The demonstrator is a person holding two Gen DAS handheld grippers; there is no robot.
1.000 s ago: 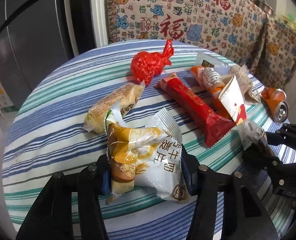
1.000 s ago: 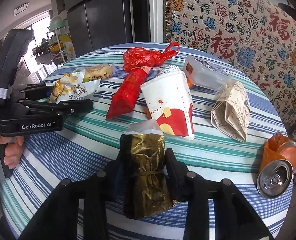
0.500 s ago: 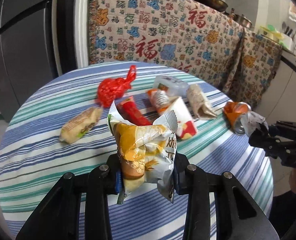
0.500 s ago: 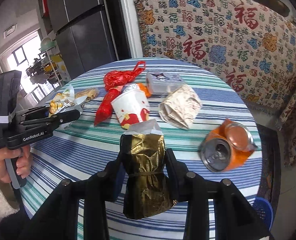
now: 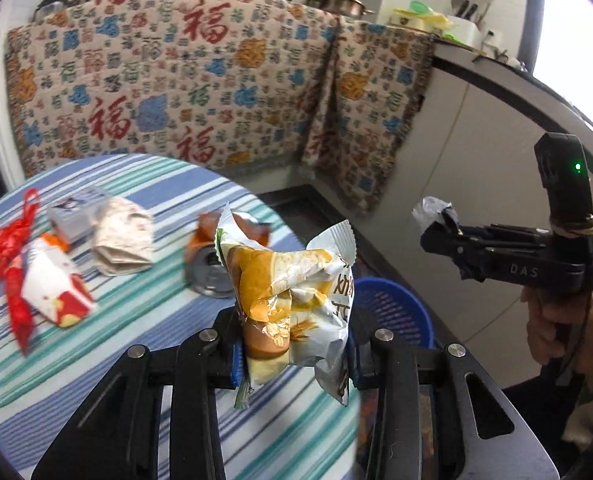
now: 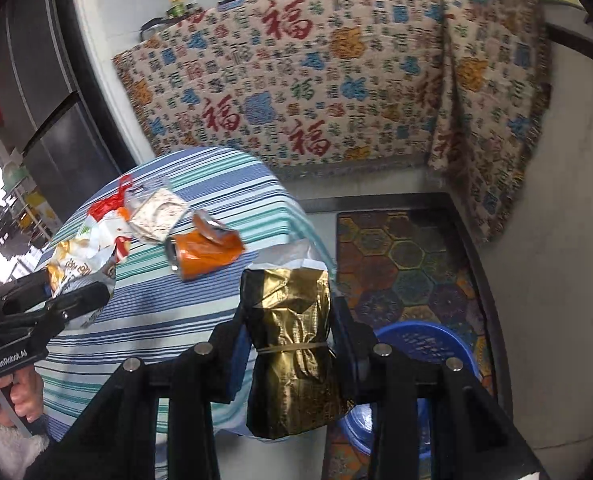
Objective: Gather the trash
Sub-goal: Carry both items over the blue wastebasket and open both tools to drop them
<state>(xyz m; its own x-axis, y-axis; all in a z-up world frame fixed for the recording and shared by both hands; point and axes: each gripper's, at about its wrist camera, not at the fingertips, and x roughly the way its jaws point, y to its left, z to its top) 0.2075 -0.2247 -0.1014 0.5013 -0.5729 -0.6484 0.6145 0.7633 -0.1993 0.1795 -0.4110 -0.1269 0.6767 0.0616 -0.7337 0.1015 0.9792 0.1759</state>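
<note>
Gold-foil wrapper (image 6: 290, 344) sits clamped between right gripper (image 6: 290, 354) jaws above blue basket (image 6: 428, 340).

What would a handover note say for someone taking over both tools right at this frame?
Left tool: shut on the yellow snack bag, held above the table's edge.
Right tool: shut on the gold foil packet, held off the table, near the blue basket on the floor.
Done: both pieces are lifted; neither is in the basket.
Left on the striped table: crushed orange can, paper cup, red plastic bag, red wrapper, crumpled paper bag, a small box.
</note>
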